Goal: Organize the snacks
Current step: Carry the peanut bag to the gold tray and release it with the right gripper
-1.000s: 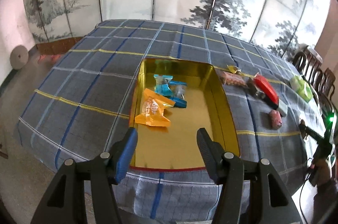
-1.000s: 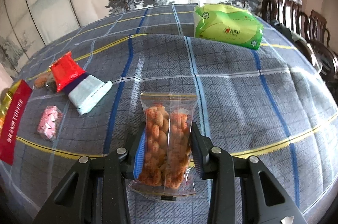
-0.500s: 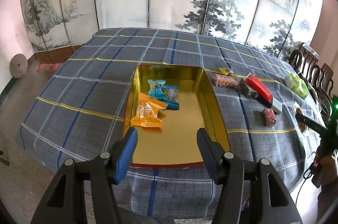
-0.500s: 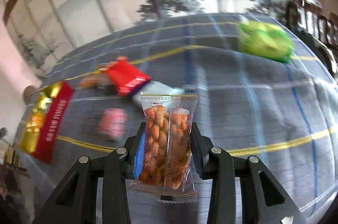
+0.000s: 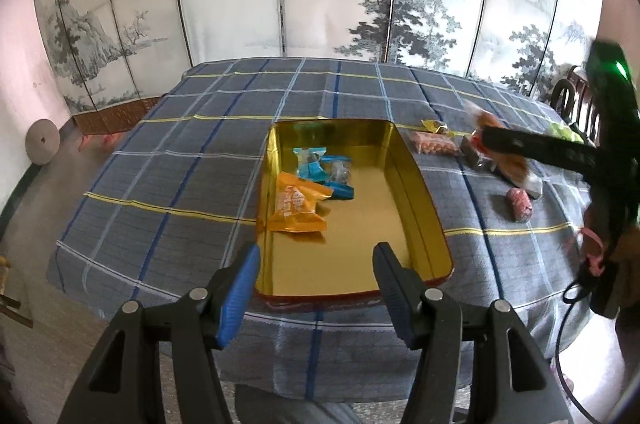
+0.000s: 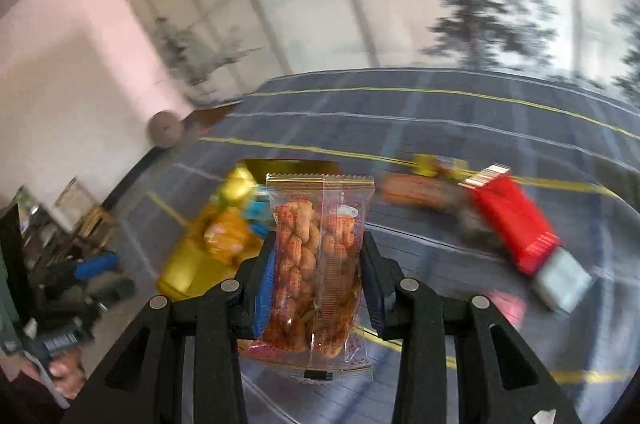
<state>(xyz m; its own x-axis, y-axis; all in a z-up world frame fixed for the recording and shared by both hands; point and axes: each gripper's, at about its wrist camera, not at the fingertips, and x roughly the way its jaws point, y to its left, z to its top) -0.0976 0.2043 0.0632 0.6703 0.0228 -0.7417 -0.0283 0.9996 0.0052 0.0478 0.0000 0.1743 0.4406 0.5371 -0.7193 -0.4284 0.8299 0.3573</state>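
- Left wrist view: the left gripper (image 5: 316,276) hangs over the near end of the gold tin (image 5: 424,200), jaws parted about halfway with nothing between them. The tin sits on the plaid-covered bench (image 5: 180,184) and holds an orange packet (image 5: 298,208) and blue wrapped sweets (image 5: 324,174).
- Same view, right edge: the right gripper (image 5: 486,142) reaches across above the loose snacks, a blurred orange packet in its tip. A peanut pouch (image 5: 434,146) and a pink sweet (image 5: 519,203) lie on the cloth beside the tin; the snacks behind that arm are partly covered.
- Right wrist view: the right gripper (image 6: 318,256) is clamped narrowly on a clear packet of fried dough twists (image 6: 316,264), held upright off the bench.
- Step, as I judge it: carrying this packet to the tin. Next it needs to be brought over the tin's bare floor, lowered, then released.
- Hard to read: the view is smeared; the red packet (image 6: 512,220) and the tin are blurred, and the packet hides part of the tin.
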